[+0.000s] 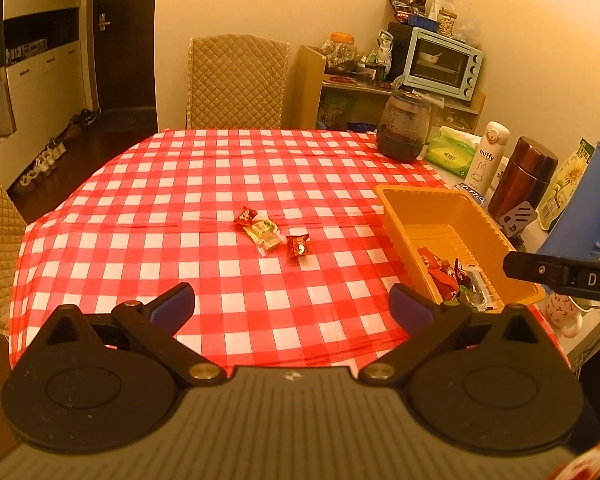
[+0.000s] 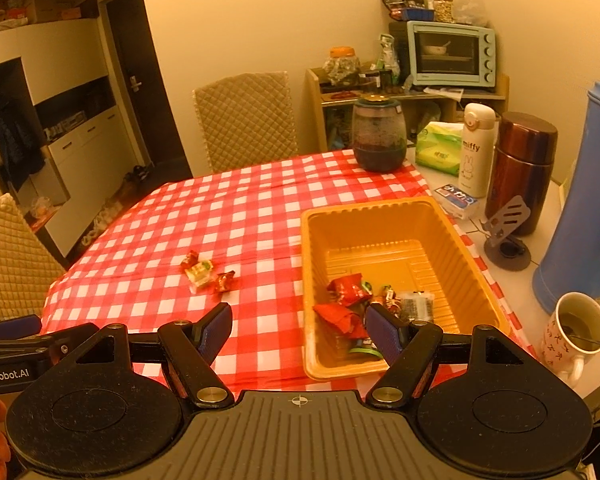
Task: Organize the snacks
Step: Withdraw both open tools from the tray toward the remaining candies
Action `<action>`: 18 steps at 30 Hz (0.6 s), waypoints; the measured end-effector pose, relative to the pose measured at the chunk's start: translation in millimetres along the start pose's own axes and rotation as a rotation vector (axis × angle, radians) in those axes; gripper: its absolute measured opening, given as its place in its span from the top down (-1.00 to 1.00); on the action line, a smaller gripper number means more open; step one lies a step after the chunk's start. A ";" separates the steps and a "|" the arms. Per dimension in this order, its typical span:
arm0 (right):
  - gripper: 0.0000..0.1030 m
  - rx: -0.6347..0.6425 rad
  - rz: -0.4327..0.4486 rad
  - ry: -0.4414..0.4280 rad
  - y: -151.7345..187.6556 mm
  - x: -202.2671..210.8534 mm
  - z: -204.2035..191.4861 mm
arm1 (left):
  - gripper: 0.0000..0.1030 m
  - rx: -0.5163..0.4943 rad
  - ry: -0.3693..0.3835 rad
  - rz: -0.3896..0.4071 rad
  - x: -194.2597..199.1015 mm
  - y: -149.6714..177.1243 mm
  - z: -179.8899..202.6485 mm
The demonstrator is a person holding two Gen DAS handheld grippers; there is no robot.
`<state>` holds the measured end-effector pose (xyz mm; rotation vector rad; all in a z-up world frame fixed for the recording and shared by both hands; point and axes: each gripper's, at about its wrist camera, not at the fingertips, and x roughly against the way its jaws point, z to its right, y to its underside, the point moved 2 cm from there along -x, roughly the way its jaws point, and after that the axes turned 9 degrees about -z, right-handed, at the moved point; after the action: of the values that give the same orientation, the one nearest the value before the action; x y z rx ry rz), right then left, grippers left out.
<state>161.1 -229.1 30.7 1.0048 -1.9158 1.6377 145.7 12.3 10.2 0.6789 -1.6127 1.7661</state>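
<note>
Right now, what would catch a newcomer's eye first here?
The red-checked tablecloth dominates. On its right side sits an orange tray holding several wrapped snacks, while three loose snacks lie mid-table. Both grippers, left gripper and right gripper, hover open.

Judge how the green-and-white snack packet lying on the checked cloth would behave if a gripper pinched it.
The green-and-white packet looks small and flat, so probably light. Its shiny wrapper would likely crinkle and may slip between the pads. It lies flat on the cloth, so it should slide, not roll.
</note>
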 end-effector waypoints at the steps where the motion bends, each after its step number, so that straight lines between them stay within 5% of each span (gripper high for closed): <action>1: -0.43 0.002 -0.001 -0.001 -0.1 -0.7 -1.5 | -0.99 0.000 -0.001 -0.001 0.1 0.1 -1.3; 18: -0.43 0.063 -0.015 -0.027 -4.6 -34.6 -32.3 | -0.99 0.013 -0.017 -0.023 -21.3 -16.3 -35.4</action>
<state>182.6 -189.5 15.7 1.0690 -1.8799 1.6933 173.6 45.5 1.2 0.7178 -1.5995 1.7605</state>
